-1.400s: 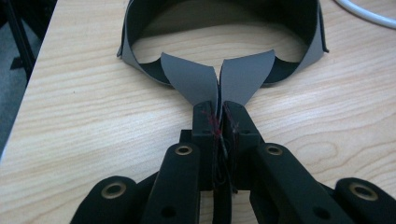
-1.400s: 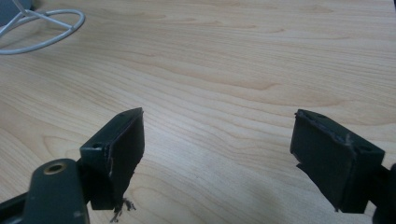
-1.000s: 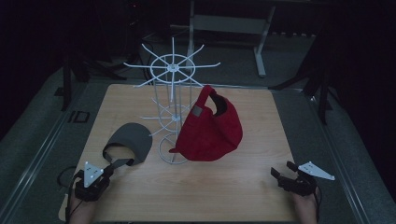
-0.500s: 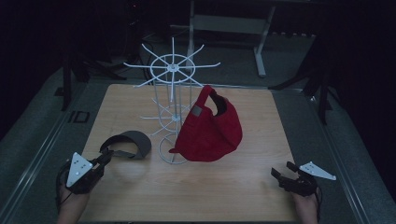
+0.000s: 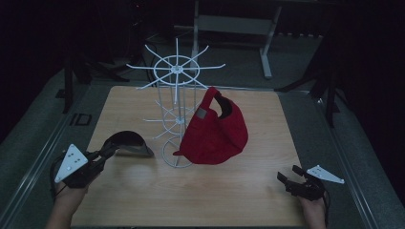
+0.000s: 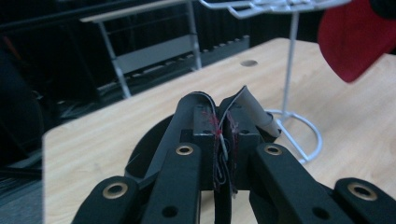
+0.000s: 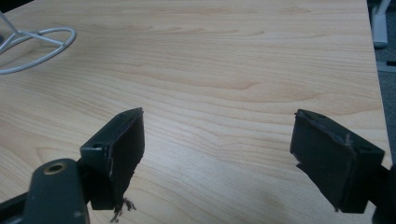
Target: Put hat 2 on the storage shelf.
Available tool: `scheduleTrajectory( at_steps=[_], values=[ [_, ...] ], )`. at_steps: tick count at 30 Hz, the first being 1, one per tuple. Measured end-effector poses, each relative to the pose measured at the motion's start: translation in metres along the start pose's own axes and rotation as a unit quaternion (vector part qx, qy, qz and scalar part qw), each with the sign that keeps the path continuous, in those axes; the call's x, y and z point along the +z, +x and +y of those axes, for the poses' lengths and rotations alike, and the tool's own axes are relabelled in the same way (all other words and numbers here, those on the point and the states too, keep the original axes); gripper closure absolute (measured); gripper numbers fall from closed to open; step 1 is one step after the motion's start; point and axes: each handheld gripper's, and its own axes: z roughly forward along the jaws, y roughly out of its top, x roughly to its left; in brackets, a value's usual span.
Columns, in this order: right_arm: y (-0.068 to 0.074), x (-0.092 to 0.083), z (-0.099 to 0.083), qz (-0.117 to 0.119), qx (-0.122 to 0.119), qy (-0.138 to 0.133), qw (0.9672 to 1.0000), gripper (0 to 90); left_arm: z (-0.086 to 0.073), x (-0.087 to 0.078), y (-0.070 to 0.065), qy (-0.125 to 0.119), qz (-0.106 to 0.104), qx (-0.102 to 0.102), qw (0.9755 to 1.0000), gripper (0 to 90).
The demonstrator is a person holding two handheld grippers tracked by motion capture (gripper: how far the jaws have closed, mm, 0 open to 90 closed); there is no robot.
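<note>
Black cap, high view: I see the black cap [image 5: 125,142] lifted off the bench [image 5: 229,200] at its left front, pinched by my left gripper [image 5: 102,155].
Rack, high view: white wire rack [image 5: 175,102] stands mid-bench; red cap [image 5: 215,131] hangs on it.
Right gripper, high view: my right gripper [image 5: 289,179] sits low at the right front corner.
Left gripper view: jaws pressed together on the cap's edge [image 6: 224,126].
Right gripper view: jaws spread wide over bare wood.
</note>
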Motion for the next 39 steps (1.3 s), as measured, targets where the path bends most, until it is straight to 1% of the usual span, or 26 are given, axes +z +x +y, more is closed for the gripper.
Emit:
scheduleTrajectory(
  at_steps=[1,2,4,5,6,7,8,10,12,13,14,16,19,22,23,24,25,28,29,30,31,32,35,36,37,39],
  values=[
    [0.0,0.0,0.0,0.0,0.0,0.0,1.0,17.6,0.0,0.0,0.0,0.0,0.0,0.0,1.0,85.2],
    [0.0,0.0,0.0,-0.001,0.002,0.001,1.0,17.7,0.006,-0.002,0.0,-0.007,0.002,0.006,1.0,85.2],
    [-0.001,0.0,-0.001,0.0,0.003,0.001,1.0,17.7,0.013,-0.005,0.0,-0.013,-0.002,0.011,0.9999,85.3],
    [-0.001,0.0,0.0,-0.001,0.003,0.002,1.0,17.7,0.016,-0.005,0.0,-0.015,0.0,0.015,0.9998,85.2],
    [-0.001,0.0,0.0,0.0,0.002,0.001,1.0,17.7,0.02,-0.007,0.001,-0.018,-0.005,0.016,0.9997,85.2],
    [-0.001,0.0,0.0,0.0,0.002,0.0,1.0,17.7,0.023,-0.008,0.001,-0.021,-0.005,0.021,0.9995,85.2],
    [-0.001,0.0,0.0,0.0,0.001,0.0,1.0,17.7,0.027,-0.009,0.001,-0.022,-0.01,0.021,0.9995,85.2],
    [-0.001,0.0,0.0,0.0,0.003,0.0,1.0,17.6,0.034,-0.011,0.001,-0.021,-0.019,0.029,0.9992,85.2],
    [-0.001,0.0,0.0,0.003,0.004,0.002,1.0,17.7,0.04,-0.015,0.001,-0.02,-0.032,0.036,0.9986,85.2],
    [-0.001,0.0,0.0,0.003,0.004,0.003,1.0,17.6,0.042,-0.016,0.001,-0.022,-0.038,0.037,0.9984,85.2],
    [-0.001,0.0,0.0,0.004,0.004,0.003,1.0,17.7,0.044,-0.018,0.001,-0.022,-0.048,0.036,0.9979,85.2],
    [-0.001,0.001,0.001,0.007,0.003,0.005,1.0,17.7,0.049,-0.023,0.001,-0.026,-0.06,0.044,0.9969,85.2],
    [0.0,0.001,0.001,0.008,0.002,0.007,0.9999,17.7,0.057,-0.03,-0.001,-0.035,-0.068,0.052,0.9957,85.2],
    [0.0,0.0,0.001,0.008,0.001,0.004,1.0,17.7,0.067,-0.034,0.0,-0.052,-0.071,0.059,0.9943,85.2],
    [0.0,0.0,0.0,0.008,0.002,0.004,1.0,17.6,0.071,-0.035,0.0,-0.057,-0.069,0.061,0.994,85.1],
    [0.0,0.0,0.0,0.008,0.002,0.004,1.0,17.6,0.071,-0.035,0.0,-0.057,-0.069,0.061,0.994,85.2],
    [-0.001,-0.001,0.0,0.008,0.003,0.003,1.0,17.7,0.081,-0.037,0.002,-0.072,-0.073,0.064,0.9927,85.2],
    [-0.001,-0.001,0.0,0.008,0.004,0.003,1.0,17.7,0.097,-0.038,0.005,-0.087,-0.071,0.068,0.9913,85.2],
    [-0.001,-0.001,0.0,0.007,0.004,0.004,1.0,17.7,0.103,-0.038,0.005,-0.091,-0.071,0.069,0.9909,85.1],
    [-0.001,-0.001,0.0,0.007,0.004,0.004,1.0,17.7,0.103,-0.038,0.005,-0.091,-0.071,0.069,0.9909,85.1],
    [-0.001,0.0,0.0,0.006,0.004,0.005,1.0,17.7,0.113,-0.038,0.007,-0.098,-0.071,0.073,0.99,85.1],
    [-0.001,0.0,0.0,0.006,0.004,0.007,1.0,17.6,0.117,-0.038,0.007,-0.1,-0.072,0.072,0.9898,85.2],
    [-0.001,0.0,0.0,0.006,0.003,0.008,0.9999,17.6,0.133,-0.04,0.008,-0.106,-0.073,0.083,0.9883,85.1],
    [-0.001,0.0,0.0,0.006,0.003,0.008,0.9999,17.6,0.133,-0.04,0.008,-0.106,-0.073,0.083,0.9883,85.1],
    [-0.001,0.0,0.0,0.006,0.003,0.008,0.9999,17.7,0.143,-0.044,0.007,-0.112,-0.074,0.091,0.9867,85.1],
    [0.0,0.0,0.0,0.006,0.003,0.01,0.9999,17.6,0.15,-0.047,0.006,-0.119,-0.078,0.095,0.9854,85.1]
  ],
)
